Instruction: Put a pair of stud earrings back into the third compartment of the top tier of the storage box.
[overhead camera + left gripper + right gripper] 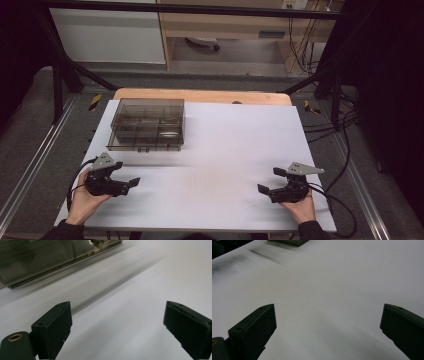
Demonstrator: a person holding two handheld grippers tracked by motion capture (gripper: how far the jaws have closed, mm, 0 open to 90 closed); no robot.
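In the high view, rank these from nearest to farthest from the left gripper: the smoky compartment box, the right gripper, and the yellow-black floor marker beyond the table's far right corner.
Measured from the left gripper, at the near left with nothing between its jaws:
1. Compartment box, just beyond it on the table's far left.
2. Right gripper, across the table at the near right.
3. Floor marker, past the far right corner.

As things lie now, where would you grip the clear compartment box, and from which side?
Probably the near front wall of the clear compartment box, coming from the person's side with the left tongs, open and nearest. The box is wide and low, so a thin upright wall suits the jaws better than its width.
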